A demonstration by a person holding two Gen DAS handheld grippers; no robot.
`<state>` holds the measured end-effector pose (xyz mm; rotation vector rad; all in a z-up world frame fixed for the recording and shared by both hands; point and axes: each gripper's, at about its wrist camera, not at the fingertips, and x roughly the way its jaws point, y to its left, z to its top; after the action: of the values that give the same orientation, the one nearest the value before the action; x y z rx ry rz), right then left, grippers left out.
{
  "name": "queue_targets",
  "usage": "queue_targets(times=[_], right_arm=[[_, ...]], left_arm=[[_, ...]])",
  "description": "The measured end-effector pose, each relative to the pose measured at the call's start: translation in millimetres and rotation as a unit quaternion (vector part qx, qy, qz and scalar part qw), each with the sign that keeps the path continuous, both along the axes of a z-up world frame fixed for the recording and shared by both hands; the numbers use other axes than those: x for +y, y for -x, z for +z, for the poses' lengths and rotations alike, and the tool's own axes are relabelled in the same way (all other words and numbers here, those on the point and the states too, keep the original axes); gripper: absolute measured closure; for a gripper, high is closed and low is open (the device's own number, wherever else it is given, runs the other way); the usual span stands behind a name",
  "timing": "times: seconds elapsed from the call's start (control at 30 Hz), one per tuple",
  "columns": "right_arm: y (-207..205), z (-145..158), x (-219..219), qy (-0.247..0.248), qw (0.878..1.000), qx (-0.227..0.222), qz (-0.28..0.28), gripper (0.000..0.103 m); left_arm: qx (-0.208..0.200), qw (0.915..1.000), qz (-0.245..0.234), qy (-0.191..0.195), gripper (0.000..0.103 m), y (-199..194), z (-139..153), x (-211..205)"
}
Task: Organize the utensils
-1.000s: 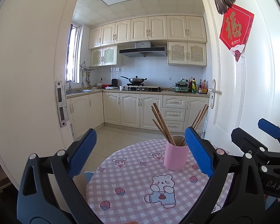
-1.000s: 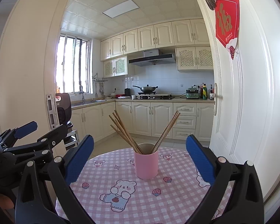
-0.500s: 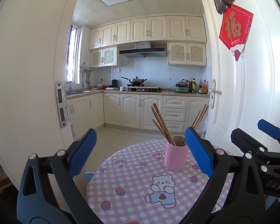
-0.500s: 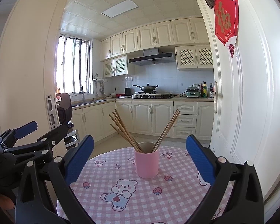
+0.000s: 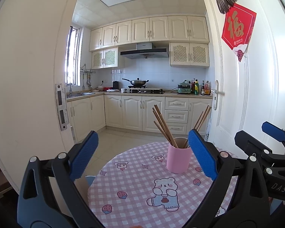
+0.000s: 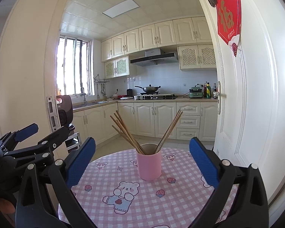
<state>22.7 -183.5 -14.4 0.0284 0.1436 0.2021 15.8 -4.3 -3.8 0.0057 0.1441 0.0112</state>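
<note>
Standing near the far edge of the round table, the pink cup holds wooden chopsticks splayed both ways. Bare checked cloth lies on the near side of the cup. Both the left gripper and right gripper hover spread wide, gripping nothing, apart from the cup.

bare tablecloth before pink cup, splayed chopsticks above

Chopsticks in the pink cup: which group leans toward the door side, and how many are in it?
The smaller group leans right toward the white door: it looks like two chopsticks. The larger bundle leans left toward the window in the pink cup.
</note>
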Motion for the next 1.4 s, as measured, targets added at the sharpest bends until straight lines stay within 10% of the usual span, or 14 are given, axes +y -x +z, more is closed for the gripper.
queue_targets(times=[1.4], right_arm=[[0.6, -0.6, 0.3, -0.006, 1.0, 0.005, -0.001, 0.008]], left_arm=[[0.001, 1.0, -0.001, 0.0, 0.01, -1.6, -3.0, -0.8]])
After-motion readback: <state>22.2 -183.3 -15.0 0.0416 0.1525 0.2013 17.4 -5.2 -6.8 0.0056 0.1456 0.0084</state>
